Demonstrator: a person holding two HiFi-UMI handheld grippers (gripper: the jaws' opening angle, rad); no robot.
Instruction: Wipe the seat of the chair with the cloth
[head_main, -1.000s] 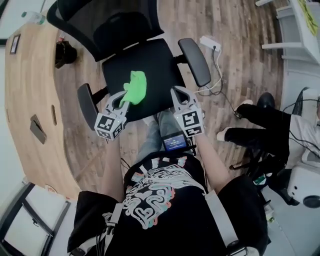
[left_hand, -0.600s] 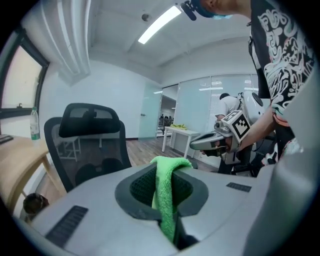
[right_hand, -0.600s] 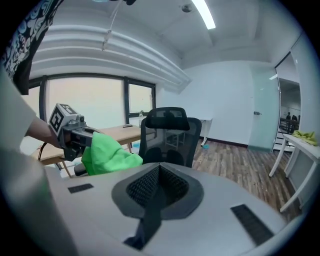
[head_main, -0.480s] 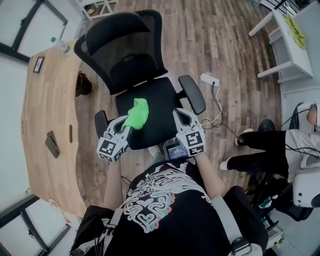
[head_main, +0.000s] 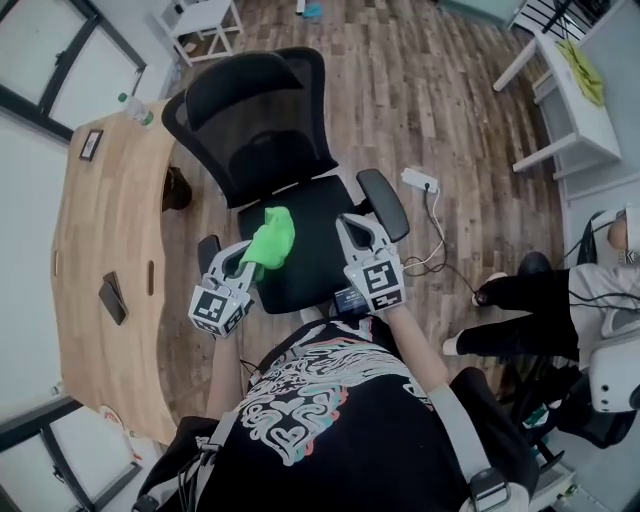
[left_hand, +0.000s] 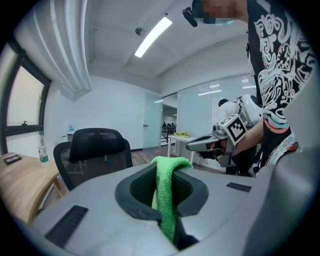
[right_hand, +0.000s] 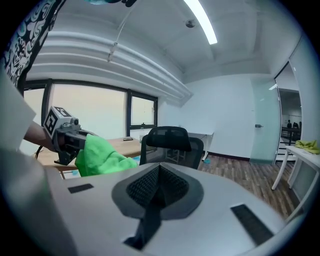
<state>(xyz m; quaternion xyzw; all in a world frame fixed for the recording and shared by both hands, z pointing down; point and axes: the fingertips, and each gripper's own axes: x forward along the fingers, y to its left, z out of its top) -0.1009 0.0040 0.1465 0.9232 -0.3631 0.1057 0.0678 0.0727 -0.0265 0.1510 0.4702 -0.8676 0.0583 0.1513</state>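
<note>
A black office chair (head_main: 268, 130) stands in front of me, its seat (head_main: 320, 235) just beyond both grippers. My left gripper (head_main: 244, 260) is shut on a bright green cloth (head_main: 270, 238), which bunches above the seat's left half; whether it touches the seat I cannot tell. The cloth (left_hand: 169, 192) runs pinched between the jaws in the left gripper view. My right gripper (head_main: 354, 232) is shut and empty over the seat's right edge, next to the right armrest (head_main: 384, 204). From the right gripper view the cloth (right_hand: 100, 156) and chair back (right_hand: 169, 140) show.
A curved wooden desk (head_main: 105, 260) runs along the left with a phone (head_main: 113, 297) and a bottle (head_main: 138, 110) on it. A power strip (head_main: 418, 181) and cable lie on the wood floor at the right. A seated person's legs (head_main: 525, 300) are at far right, a white table (head_main: 570, 100) beyond.
The head camera has pulled back and up, so the whole chair shows smaller. Both grippers keep their places at the seat's front, the left still holding the cloth.
</note>
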